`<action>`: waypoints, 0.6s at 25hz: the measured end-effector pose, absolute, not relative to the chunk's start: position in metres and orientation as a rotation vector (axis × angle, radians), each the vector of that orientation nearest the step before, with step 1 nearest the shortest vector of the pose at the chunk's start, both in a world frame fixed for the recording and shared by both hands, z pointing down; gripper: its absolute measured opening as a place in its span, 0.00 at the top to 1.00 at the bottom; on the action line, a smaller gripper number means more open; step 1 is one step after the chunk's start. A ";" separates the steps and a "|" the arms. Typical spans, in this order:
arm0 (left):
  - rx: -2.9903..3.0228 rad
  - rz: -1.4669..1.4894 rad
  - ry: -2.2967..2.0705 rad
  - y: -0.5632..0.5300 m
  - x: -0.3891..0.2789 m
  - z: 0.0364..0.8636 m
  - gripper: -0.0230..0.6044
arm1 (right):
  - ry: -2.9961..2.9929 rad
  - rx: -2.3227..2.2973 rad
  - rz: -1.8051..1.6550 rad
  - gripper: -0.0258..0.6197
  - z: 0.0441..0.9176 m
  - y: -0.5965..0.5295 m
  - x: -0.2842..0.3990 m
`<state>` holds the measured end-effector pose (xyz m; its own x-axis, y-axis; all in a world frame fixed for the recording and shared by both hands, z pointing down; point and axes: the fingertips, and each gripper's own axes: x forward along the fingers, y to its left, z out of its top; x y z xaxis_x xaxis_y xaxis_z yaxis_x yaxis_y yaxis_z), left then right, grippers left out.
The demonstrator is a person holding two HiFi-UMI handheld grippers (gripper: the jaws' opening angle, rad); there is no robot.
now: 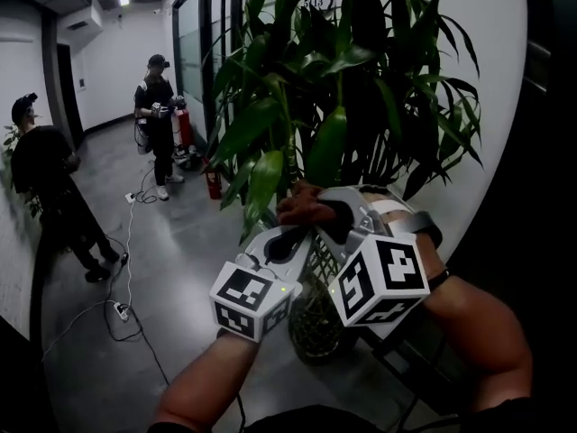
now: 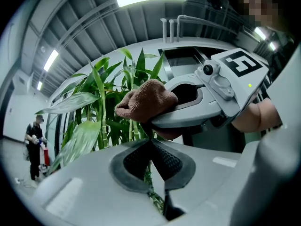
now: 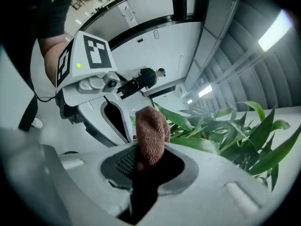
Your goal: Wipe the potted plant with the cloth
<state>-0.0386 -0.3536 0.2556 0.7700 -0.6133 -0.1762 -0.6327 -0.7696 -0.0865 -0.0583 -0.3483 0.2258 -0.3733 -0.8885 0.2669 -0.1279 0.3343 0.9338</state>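
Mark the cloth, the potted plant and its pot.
cloth (image 3: 151, 133): right gripper view, on its bunched knitted top.
potted plant (image 1: 327, 147): head view, on a broad hanging green leaf.
pot (image 1: 314, 325): head view, on its dark patterned side wall.

A red fire extinguisher (image 1: 213, 184) is standing on the grey floor; left of it a person in black (image 1: 159, 120) is standing; farther left, another person (image 1: 45, 179) is standing; a white cable (image 1: 127, 260) is trailing between them.
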 end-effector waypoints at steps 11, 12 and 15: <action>-2.847 0.223 1.011 -0.352 -0.027 0.251 0.92 | -1.935 0.790 -0.941 0.86 0.248 -0.319 -0.044; -2.855 0.228 1.002 -0.350 -0.024 0.250 0.92 | -1.943 0.792 -0.945 0.86 0.247 -0.317 -0.041; -2.904 0.202 0.939 -0.338 -0.012 0.260 0.85 | -1.965 0.839 -0.994 0.86 0.238 -0.308 -0.027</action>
